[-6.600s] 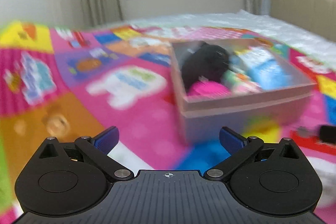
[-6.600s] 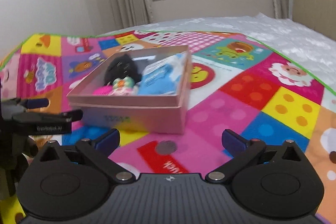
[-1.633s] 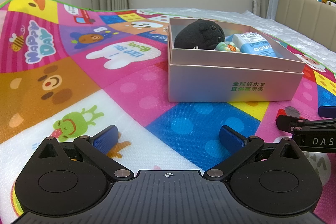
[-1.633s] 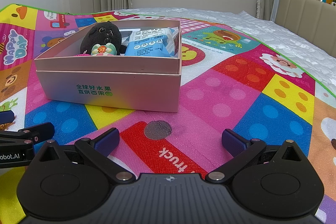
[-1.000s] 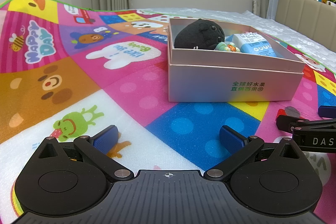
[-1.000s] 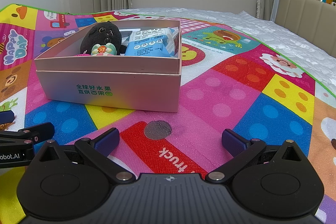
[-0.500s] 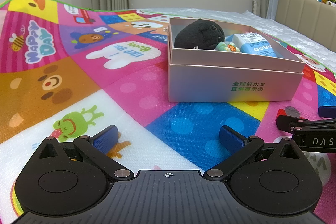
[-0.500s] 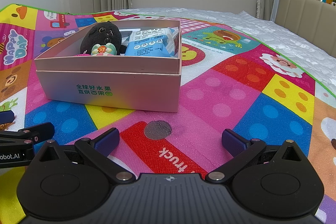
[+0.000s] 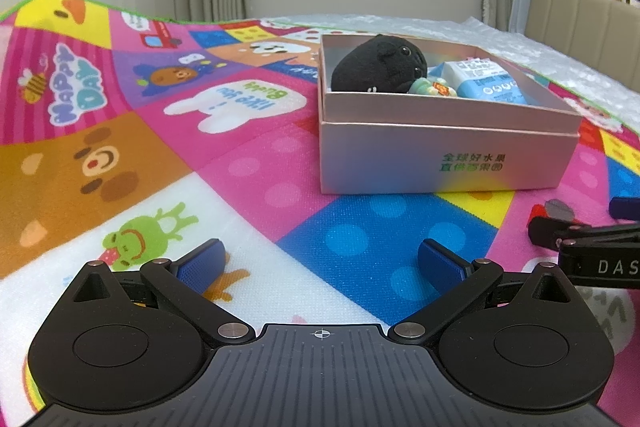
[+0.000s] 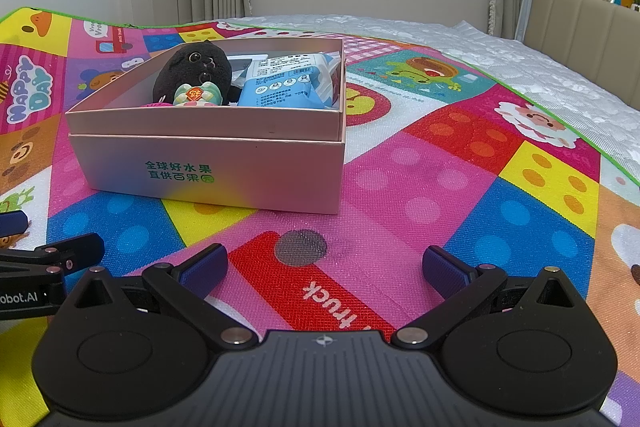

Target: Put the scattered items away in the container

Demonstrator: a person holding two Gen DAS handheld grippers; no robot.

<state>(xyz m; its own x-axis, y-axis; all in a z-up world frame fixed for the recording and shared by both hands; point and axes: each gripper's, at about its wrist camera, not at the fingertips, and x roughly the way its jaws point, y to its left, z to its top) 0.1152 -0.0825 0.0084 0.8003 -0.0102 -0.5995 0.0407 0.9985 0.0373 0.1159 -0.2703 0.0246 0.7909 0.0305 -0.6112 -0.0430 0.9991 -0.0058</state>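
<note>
A: Both grippers sit low over the mat (image 10: 440, 163), jaws spread wide, nothing between them. The left gripper (image 9: 320, 259) is short of the box (image 9: 440, 163); the right gripper (image 10: 324, 263) is also short of it, on the other side.

B: And the items?

A: All I can see are in the box: the black plush (image 10: 196, 71), the small figure (image 10: 196, 95) leaning on it, the blue pack (image 10: 284, 87), and a bit of something pink (image 10: 154, 103) behind the front wall. Nothing loose shows on the mat, only a grey round patch (image 10: 301, 247), and I cannot tell whether it is print or an object.

B: So what could go wrong?

A: Mostly a needless move. If either gripper pushes forward, its fingers would hit the box wall and slide it across the mat. The plush sits above the rim, so a knock could tip it or the figure out.

B: And the two grippers?

A: They are near each other; each shows at the edge of the other's view. Swinging inward could make them clash.
</note>
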